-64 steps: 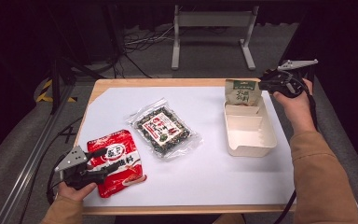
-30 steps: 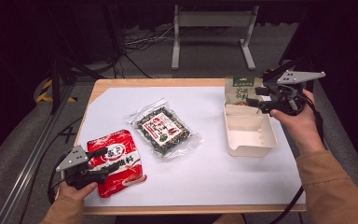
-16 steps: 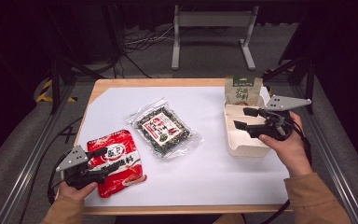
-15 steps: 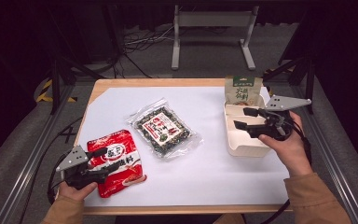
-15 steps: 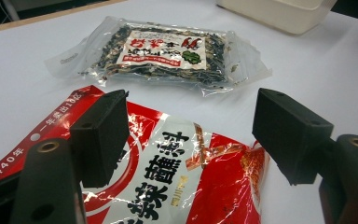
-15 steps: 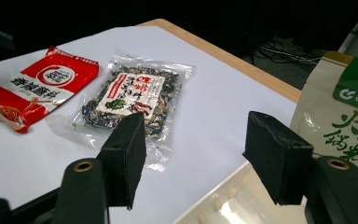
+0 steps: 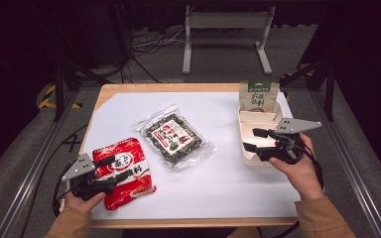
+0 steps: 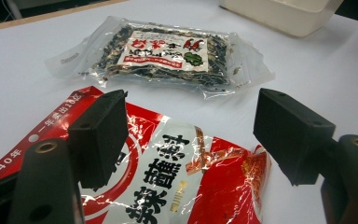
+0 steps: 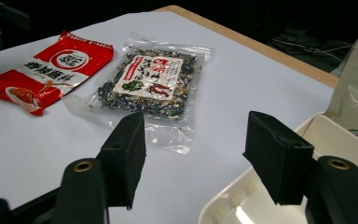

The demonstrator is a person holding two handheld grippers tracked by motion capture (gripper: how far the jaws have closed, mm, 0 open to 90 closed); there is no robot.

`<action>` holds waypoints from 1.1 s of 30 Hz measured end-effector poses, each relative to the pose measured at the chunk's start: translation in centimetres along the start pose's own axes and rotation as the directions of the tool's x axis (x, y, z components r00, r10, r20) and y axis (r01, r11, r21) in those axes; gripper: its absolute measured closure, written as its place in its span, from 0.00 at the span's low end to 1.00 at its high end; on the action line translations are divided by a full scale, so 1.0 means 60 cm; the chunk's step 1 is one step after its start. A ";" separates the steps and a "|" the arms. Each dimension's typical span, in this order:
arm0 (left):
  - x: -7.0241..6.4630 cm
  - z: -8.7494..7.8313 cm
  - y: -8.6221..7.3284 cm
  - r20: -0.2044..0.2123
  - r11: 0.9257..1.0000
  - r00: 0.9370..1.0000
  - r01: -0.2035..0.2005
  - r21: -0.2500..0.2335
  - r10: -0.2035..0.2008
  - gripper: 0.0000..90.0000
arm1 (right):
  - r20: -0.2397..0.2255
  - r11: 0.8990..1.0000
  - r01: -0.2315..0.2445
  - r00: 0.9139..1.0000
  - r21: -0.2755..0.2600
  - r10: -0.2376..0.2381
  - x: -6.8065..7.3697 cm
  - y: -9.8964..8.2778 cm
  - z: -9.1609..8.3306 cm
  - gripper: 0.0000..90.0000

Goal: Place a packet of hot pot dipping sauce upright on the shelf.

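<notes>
A red snack packet (image 7: 123, 171) (image 8: 177, 186) (image 9: 46, 70) lies flat at the table's front left. My left gripper (image 7: 110, 169) (image 8: 191, 135) hovers over it, open, jaws astride the packet without closing on it. A clear bag of dark dried mix with a red-and-white label (image 7: 172, 139) (image 8: 163, 56) (image 9: 147, 84) lies in the middle. My right gripper (image 7: 252, 140) (image 9: 193, 154) is open over the near left rim of a cream tray (image 7: 247, 157) (image 9: 242, 196), nothing between its jaws. A green-topped pouch (image 7: 258, 96) stands in the tray's far end.
The white tabletop (image 7: 218, 173) has a wooden edge (image 7: 168, 88) along the far side. A metal stand (image 7: 225, 29) and cables sit on the floor beyond. Aluminium rails (image 7: 357, 168) run along both sides of the table.
My right gripper has come down and toward me from beside the standing pouch to the tray's near left rim. The left gripper has stayed over the red packet.
</notes>
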State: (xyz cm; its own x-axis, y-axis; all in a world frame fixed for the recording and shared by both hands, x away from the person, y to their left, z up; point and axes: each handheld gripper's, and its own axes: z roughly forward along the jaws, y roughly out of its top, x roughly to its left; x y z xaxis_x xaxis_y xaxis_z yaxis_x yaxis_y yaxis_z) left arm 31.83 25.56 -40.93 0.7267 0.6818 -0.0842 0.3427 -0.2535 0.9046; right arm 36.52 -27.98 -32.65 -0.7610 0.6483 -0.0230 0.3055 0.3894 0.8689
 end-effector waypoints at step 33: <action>0.089 0.010 -0.001 -0.204 0.994 0.975 0.099 0.036 -0.089 0.28 | -0.109 0.993 0.075 0.992 0.096 -0.065 0.044 -0.037 0.057 0.44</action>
State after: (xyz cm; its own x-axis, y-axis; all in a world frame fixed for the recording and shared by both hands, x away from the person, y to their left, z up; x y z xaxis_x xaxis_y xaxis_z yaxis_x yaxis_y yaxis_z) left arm 36.03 28.81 -41.66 0.5560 0.8276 -0.0774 0.4338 -0.2094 0.8764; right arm 35.77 -24.91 -36.34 -0.8372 0.5463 -0.0252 0.3005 0.4980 0.8135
